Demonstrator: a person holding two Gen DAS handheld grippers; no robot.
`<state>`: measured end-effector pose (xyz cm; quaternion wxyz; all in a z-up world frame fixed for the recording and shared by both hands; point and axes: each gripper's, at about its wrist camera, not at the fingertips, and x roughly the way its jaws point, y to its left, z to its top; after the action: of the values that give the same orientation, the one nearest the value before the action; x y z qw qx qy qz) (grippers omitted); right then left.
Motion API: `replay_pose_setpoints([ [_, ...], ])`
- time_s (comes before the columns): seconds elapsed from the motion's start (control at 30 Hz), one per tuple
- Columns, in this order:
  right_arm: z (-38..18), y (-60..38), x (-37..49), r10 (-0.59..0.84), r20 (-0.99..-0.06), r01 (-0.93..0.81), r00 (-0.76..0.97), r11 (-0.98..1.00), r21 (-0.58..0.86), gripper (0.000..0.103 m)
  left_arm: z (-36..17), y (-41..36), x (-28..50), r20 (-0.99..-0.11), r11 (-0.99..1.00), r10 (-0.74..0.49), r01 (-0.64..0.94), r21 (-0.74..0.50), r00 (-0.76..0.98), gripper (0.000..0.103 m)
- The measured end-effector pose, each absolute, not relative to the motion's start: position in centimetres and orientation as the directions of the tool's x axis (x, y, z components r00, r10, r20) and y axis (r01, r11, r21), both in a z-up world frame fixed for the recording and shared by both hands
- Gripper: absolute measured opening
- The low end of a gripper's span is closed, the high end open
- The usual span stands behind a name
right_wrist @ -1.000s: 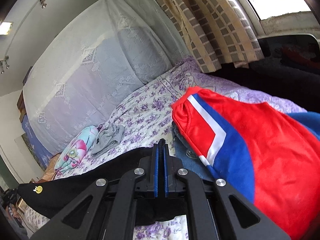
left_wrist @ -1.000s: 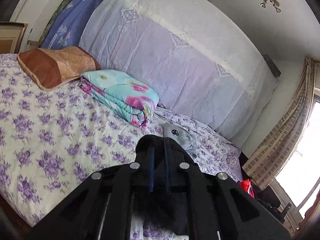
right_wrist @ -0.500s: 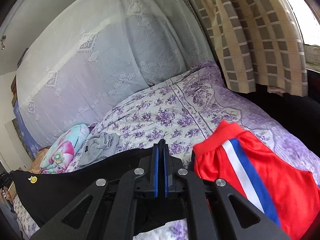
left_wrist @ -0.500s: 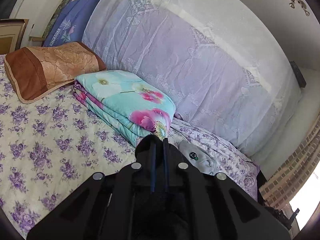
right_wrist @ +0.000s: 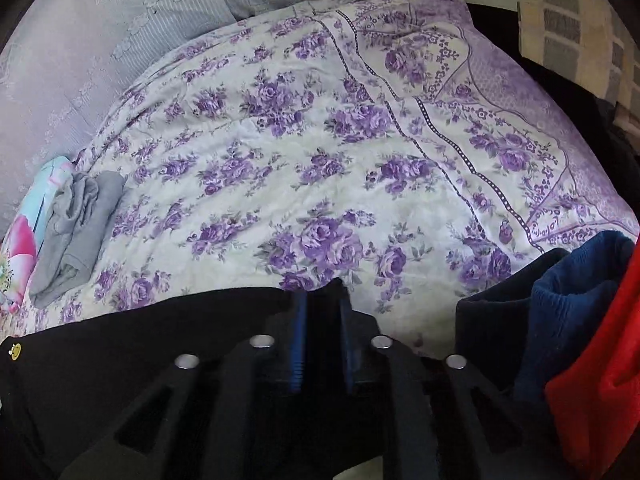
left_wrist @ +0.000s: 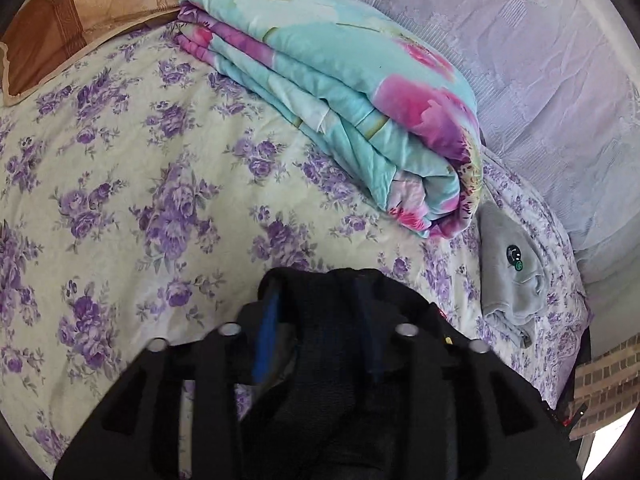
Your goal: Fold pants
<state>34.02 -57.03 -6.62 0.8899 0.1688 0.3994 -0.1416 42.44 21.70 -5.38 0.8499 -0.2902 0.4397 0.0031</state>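
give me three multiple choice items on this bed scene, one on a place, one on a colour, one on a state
1. Where does the grey garment lie?
A. beside the folded quilt
B. on the pillow
C. on the floor

2. What colour are the flowers on the bedsheet?
A. yellow
B. purple
C. green

3. What state are the fingers of the right hand-held gripper in?
A. apart, with black pants between them
B. shut on nothing
C. out of view

Answers: 1 A, it rests on the sheet against the quilt's end. 2 B, purple roses cover it. 3 A, the blue pads stand apart with black cloth between.
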Motion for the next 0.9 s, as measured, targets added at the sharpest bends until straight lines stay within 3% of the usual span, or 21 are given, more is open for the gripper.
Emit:
replay_pose_setpoints([
  [0.03,-6.3,-56.8,33.7,-0.13,-0.752,0.389,0.646,0.904,0.178,0.05,-4.9,22.3,41.7,-0.74,0.825,-0.237,-0.271,-0.495,0.63,0.065],
  [0.1,-5.6,-56.8,32.9,-0.114,-0.738,0.384,0.665,0.899,0.208,0.05,-3.7,23.5,40.1,-0.711,0.811,-0.236,-0.269,-0.519,0.662,0.068],
  [0.33,-1.5,-56.1,26.7,-0.03,-0.638,0.333,0.77,0.871,0.36,0.056,-2.0,25.1,31.5,-0.673,0.797,-0.287,-0.219,-0.562,0.682,0.068],
  [0.53,0.4,-53.4,18.2,0.036,-0.572,0.252,0.819,0.874,0.416,0.061,-6.1,24.1,24.0,-0.692,0.767,-0.365,-0.22,-0.603,0.623,0.068],
  [0.77,0.9,-51.3,8.4,0.074,-0.526,0.214,0.847,0.859,0.466,0.062,-9.6,22.4,23.9,-0.635,0.691,-0.477,-0.187,-0.698,0.608,0.067],
  [0.87,1.0,-50.9,4.1,0.066,-0.509,0.217,0.858,0.852,0.476,0.062,-10.5,22.4,25.4,-0.613,0.669,-0.479,-0.192,-0.718,0.628,0.056],
  [0.9,0.9,-50.8,2.8,0.065,-0.509,0.22,0.858,0.849,0.48,0.062,-10.9,22.4,25.7,-0.605,0.658,-0.485,-0.193,-0.728,0.631,0.046],
])
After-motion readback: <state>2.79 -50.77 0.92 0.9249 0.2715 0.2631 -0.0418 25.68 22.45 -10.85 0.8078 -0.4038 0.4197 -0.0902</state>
